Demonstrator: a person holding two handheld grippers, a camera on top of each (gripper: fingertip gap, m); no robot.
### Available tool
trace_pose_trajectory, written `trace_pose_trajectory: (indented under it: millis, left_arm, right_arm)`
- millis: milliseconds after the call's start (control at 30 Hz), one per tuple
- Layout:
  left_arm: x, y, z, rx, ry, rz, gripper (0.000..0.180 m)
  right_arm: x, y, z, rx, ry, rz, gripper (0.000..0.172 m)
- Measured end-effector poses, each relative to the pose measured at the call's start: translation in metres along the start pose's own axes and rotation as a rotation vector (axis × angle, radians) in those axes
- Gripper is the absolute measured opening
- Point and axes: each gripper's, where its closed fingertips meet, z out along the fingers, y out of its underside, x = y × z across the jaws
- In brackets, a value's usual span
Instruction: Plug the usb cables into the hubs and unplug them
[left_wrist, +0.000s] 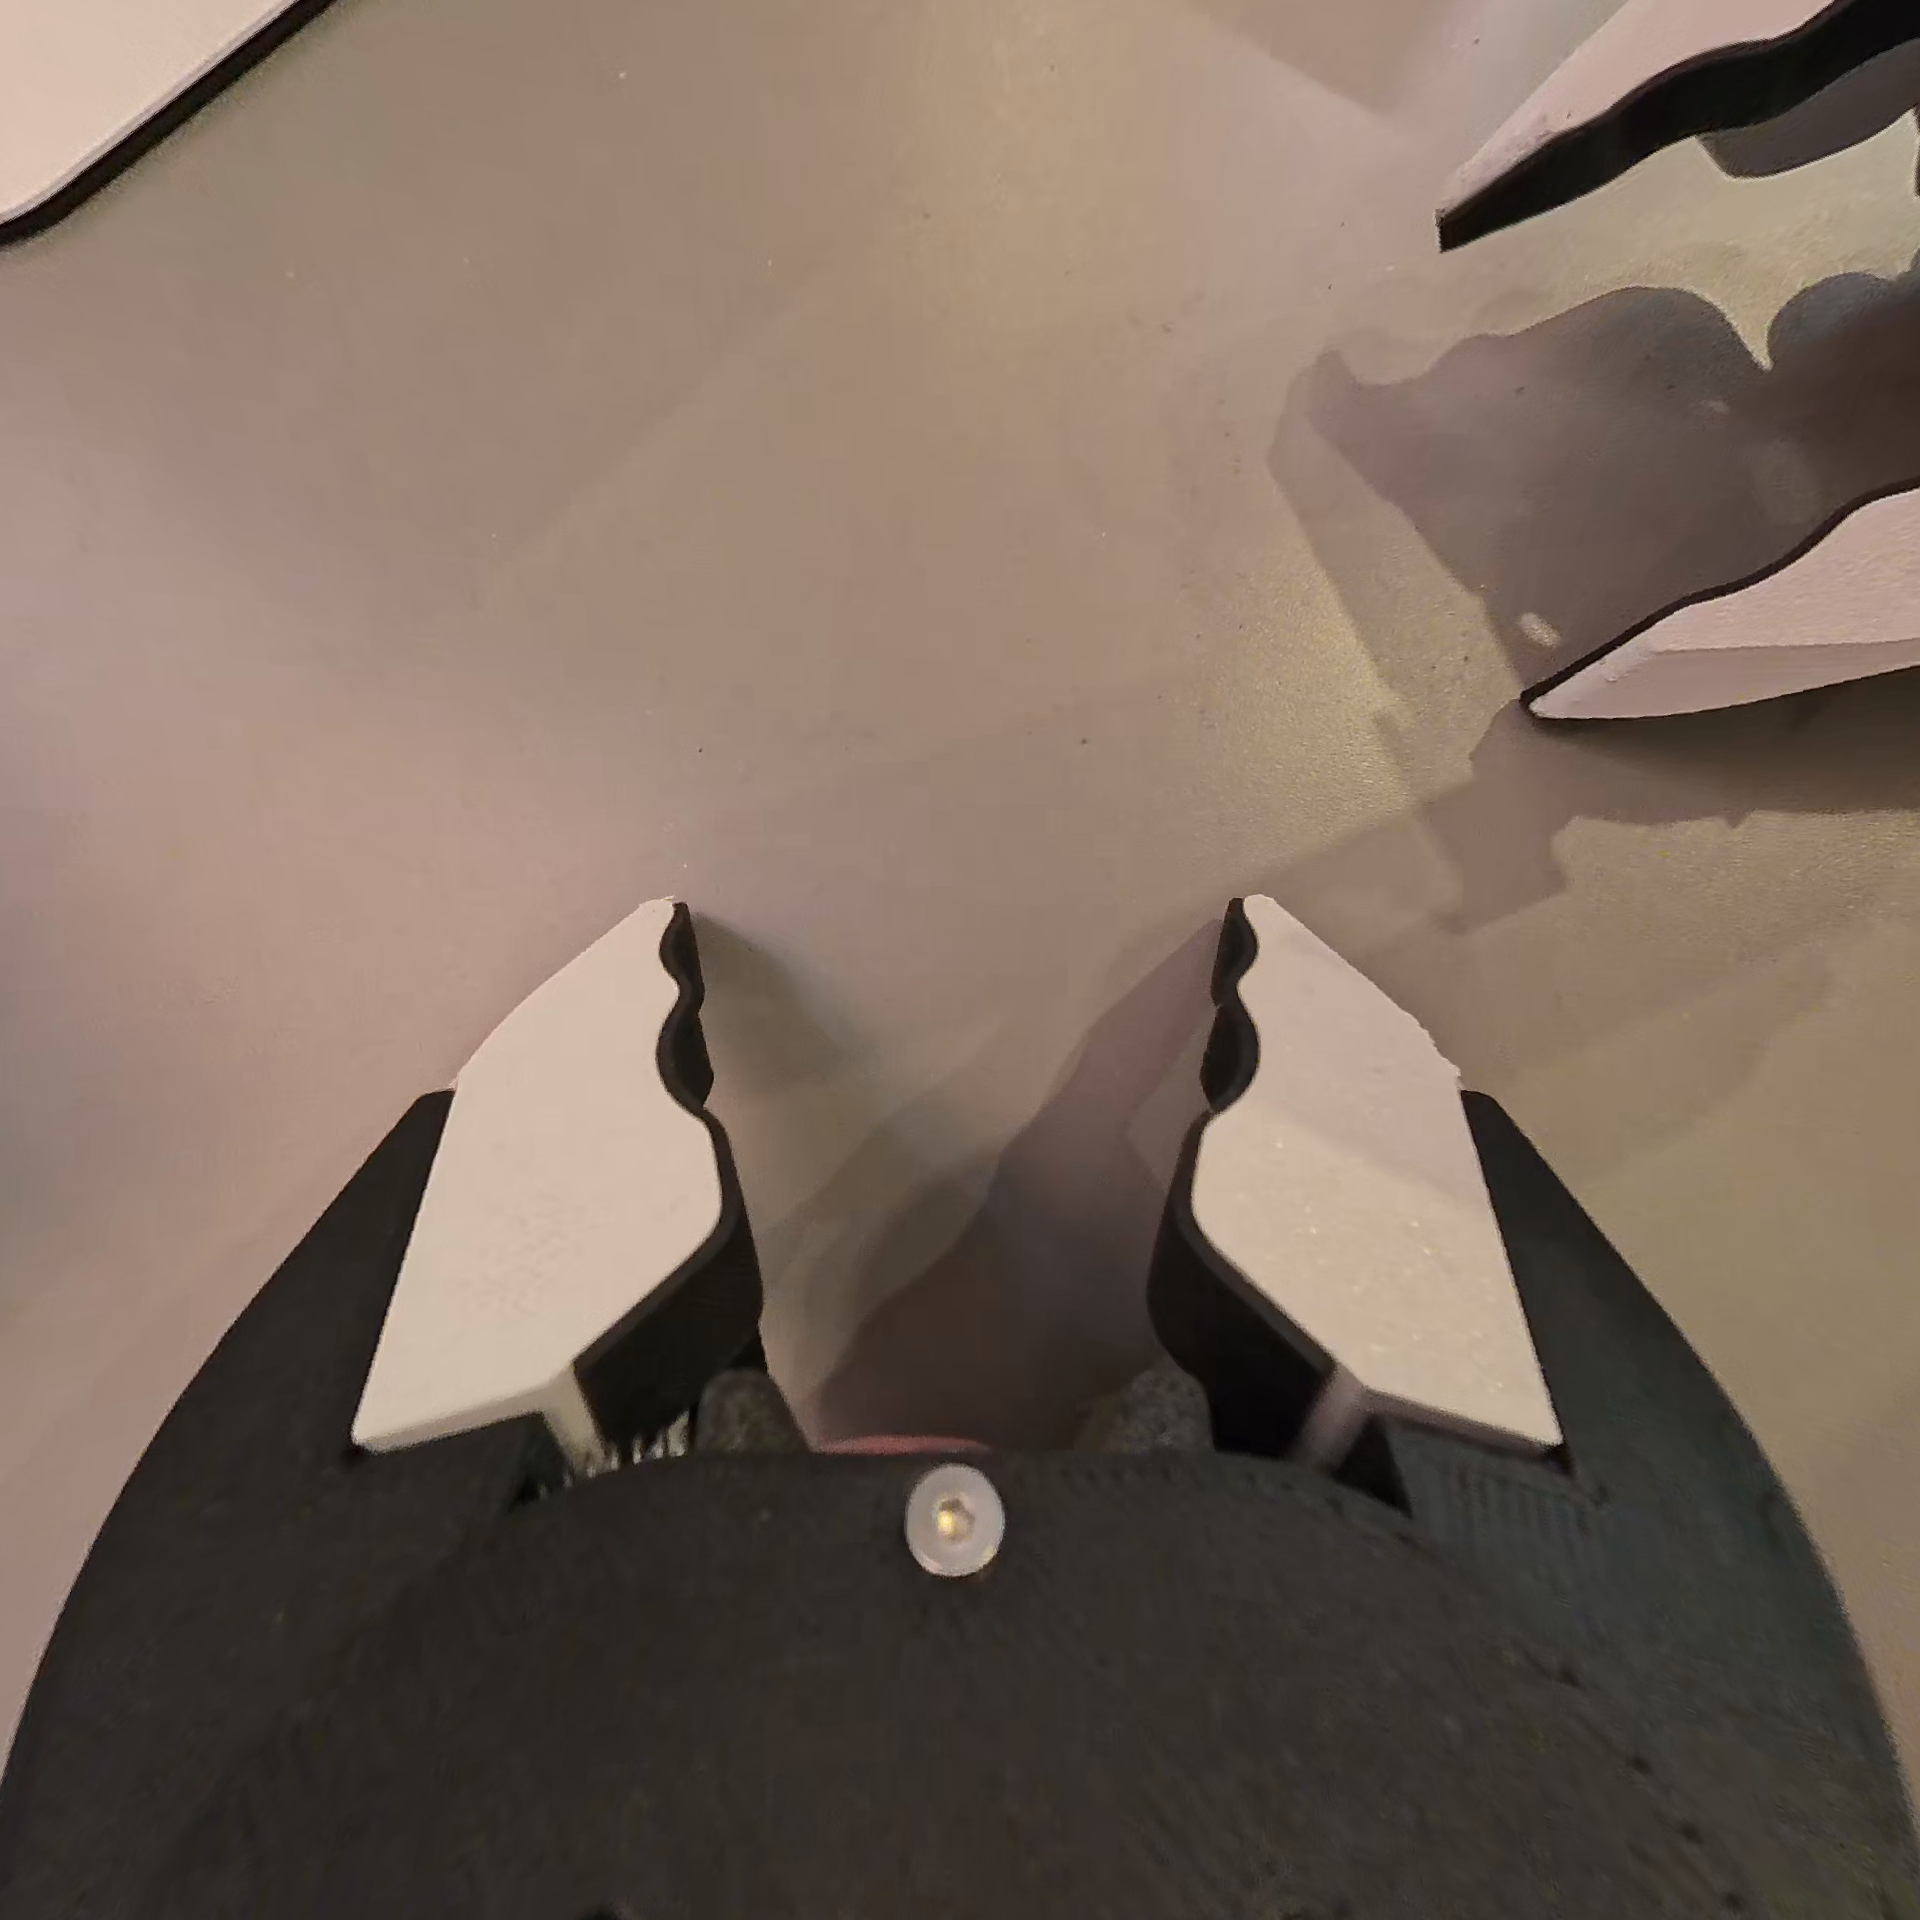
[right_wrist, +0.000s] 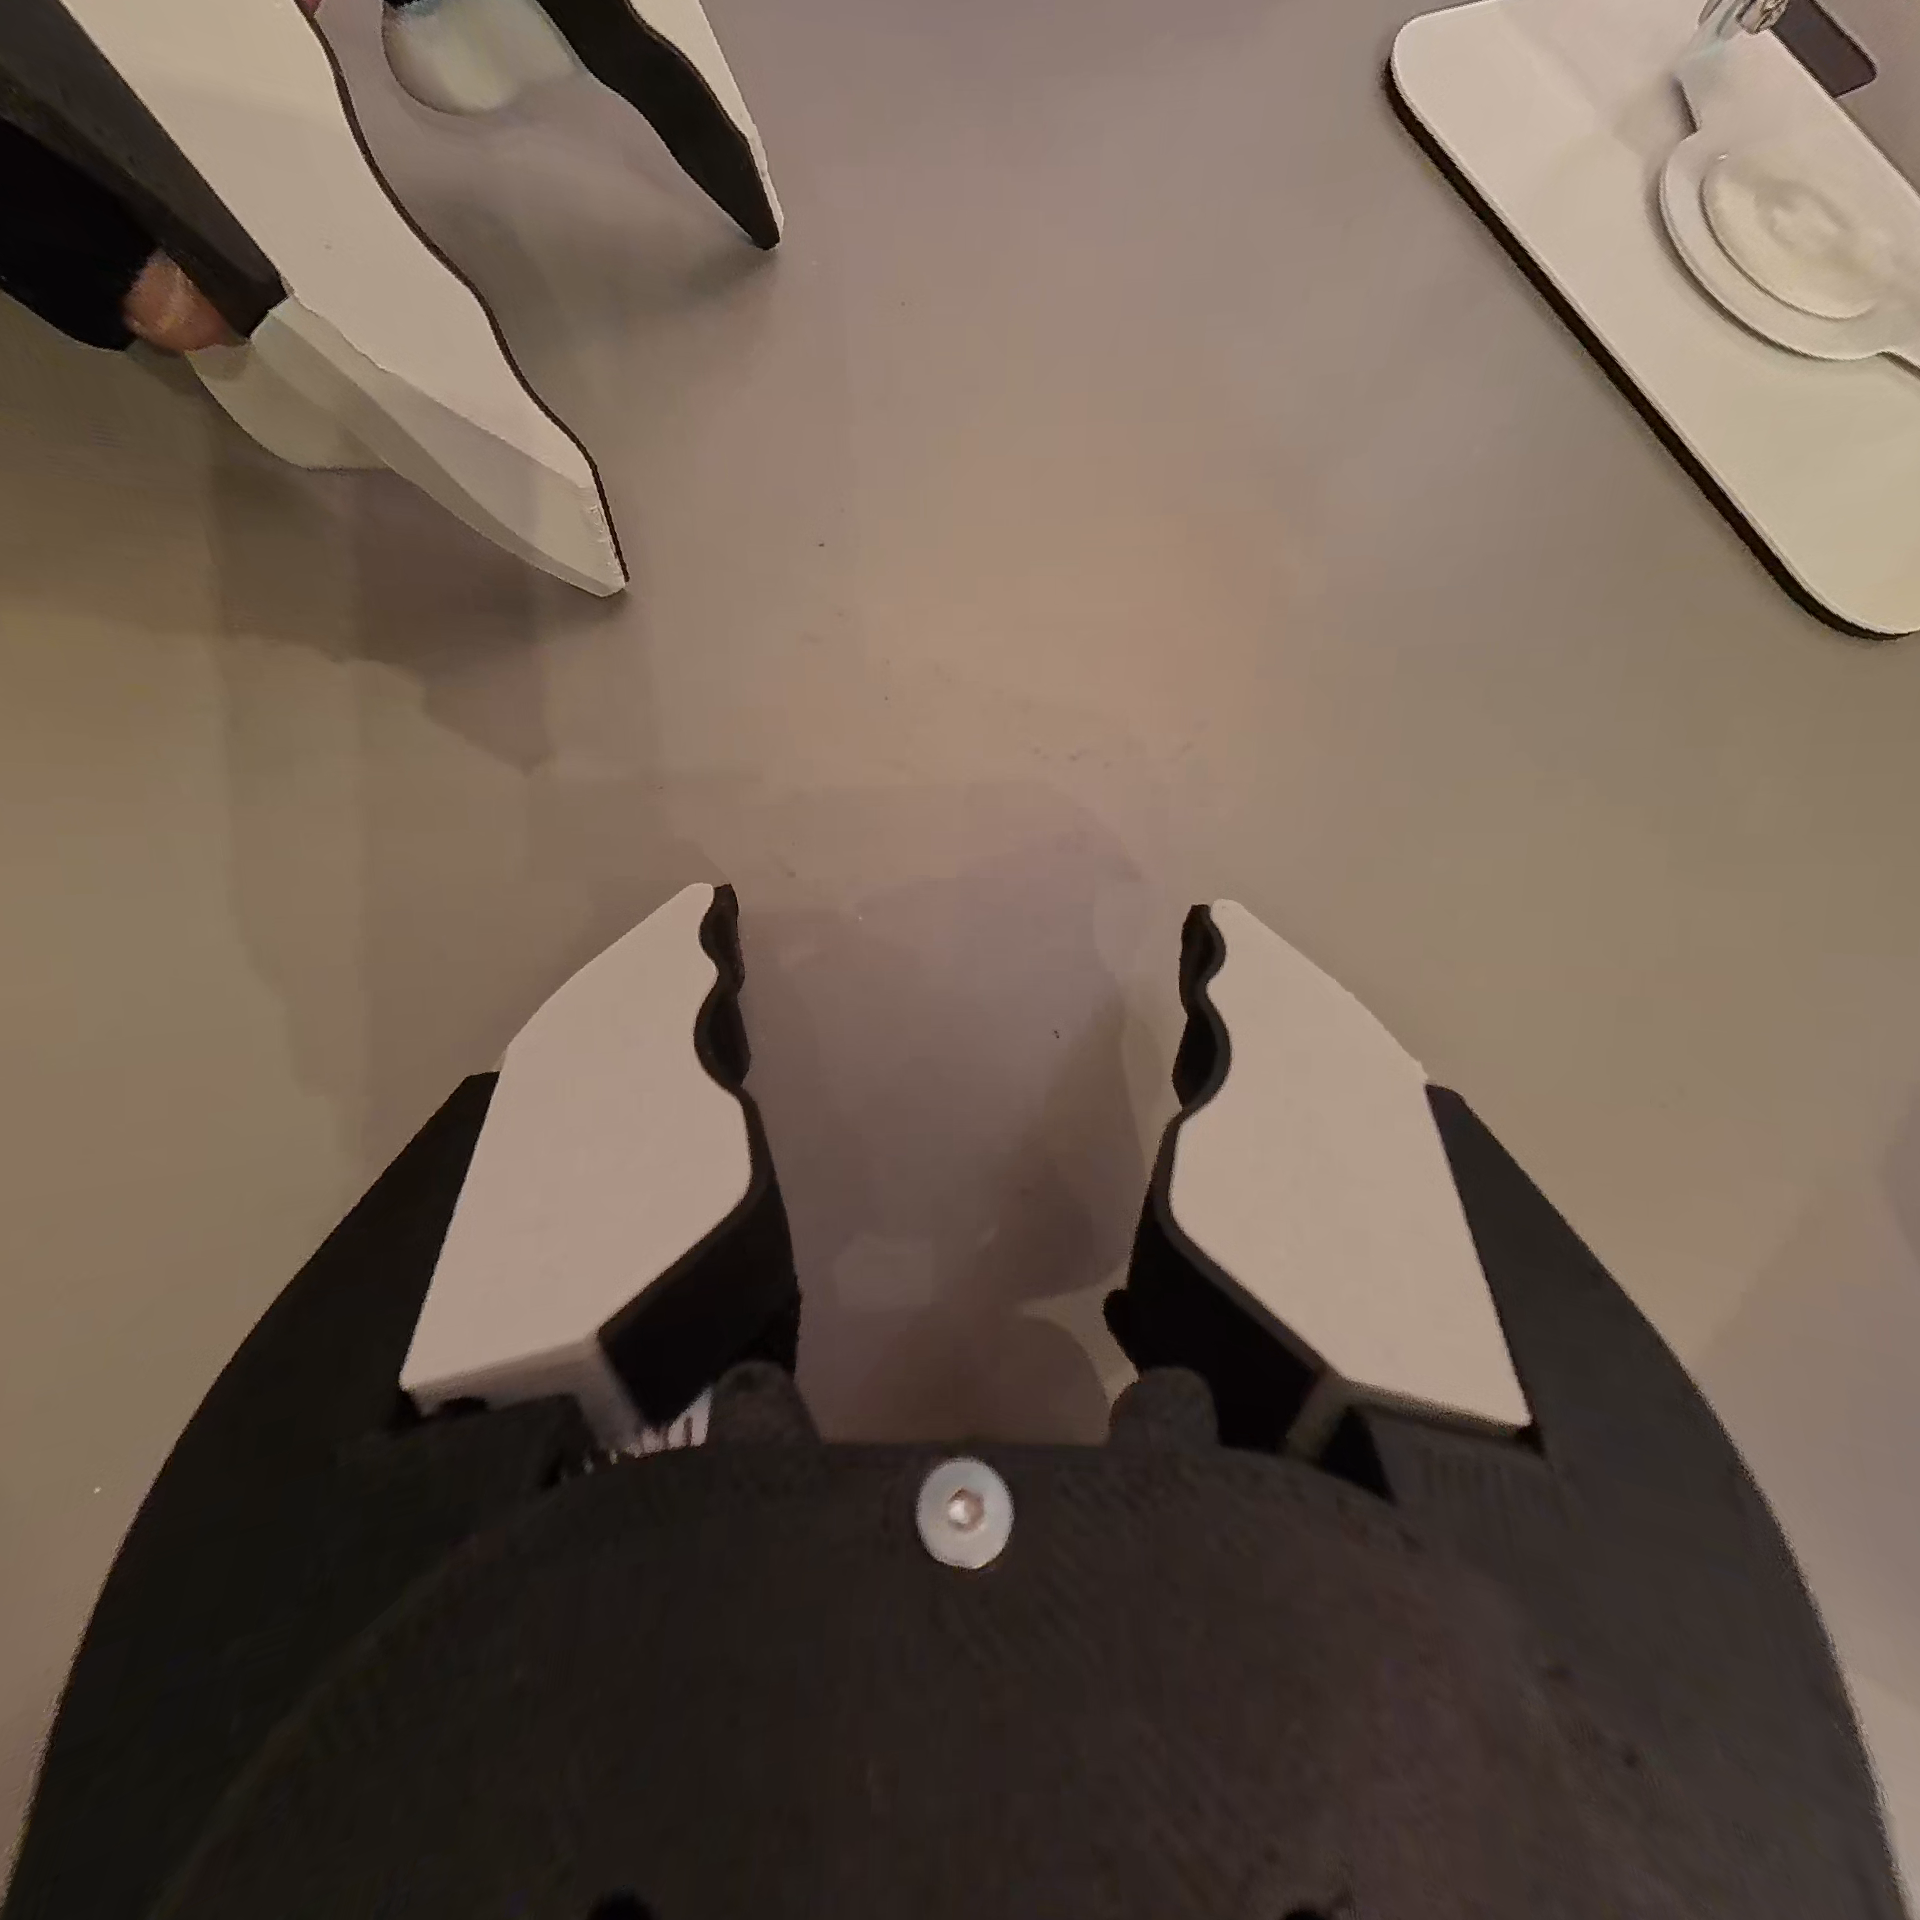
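Right gripper (right_wrist: 961, 904): spread, empty; white pad (right_wrist: 1558, 312) with coiled cable ahead-right, nearer than left gripper (left_wrist: 956, 914), also spread

— Item one?
— Left gripper (left_wrist: 956, 914), black printed body, two white wedge fingers (left_wrist: 582, 1091) with wavy black pads: jaws wide apart, nothing between them, tips pointing down at the surface.
— Item two?
— Right gripper (right_wrist: 961, 904), same build: jaws also parted, grasp bare.
— Hands?
— One dark-gloved hand (right_wrist: 94, 281), bare fingertip showing, gripping the left gripper's body.
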Motion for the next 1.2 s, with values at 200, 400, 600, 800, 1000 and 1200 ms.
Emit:
trace_pose_trajectory:
  millis: [200, 400, 600, 800, 1000, 1200]
  left_arm:
    - [0.0, 0.0, 0.0, 0.0, 0.002, 0.001, 0.093]
    - [0.001, 0.001, -0.001, 0.002, 0.007, 0.008, 0.092]
    - [-0.016, -0.025, -0.033, 0.21, -0.013, 0.048, 0.086]
    - [-0.152, -0.078, -0.156, 0.449, -0.457, 0.047, 0.069]
    - [-0.296, -0.103, -0.172, 0.305, -0.619, 0.049, 0.065]
    - [-0.403, -0.086, -0.099, 0.061, -0.478, -0.063, 0.072]
  right_arm:
    - [-0.001, 0.0, 0.0, 0.002, -0.006, -0.006, 0.077]
    - [-0.002, 0.0, -0.001, 0.001, -0.014, -0.008, 0.076]
    - [-0.002, 0.0, -0.001, 0.001, -0.016, -0.006, 0.075]
    - [-0.002, 0.001, -0.001, 0.0, -0.017, -0.005, 0.075]
    - [-0.003, 0.001, 0.0, -0.003, -0.025, 0.002, 0.073]
    - [-0.003, 0.001, 0.0, -0.003, -0.033, 0.001, 0.071]
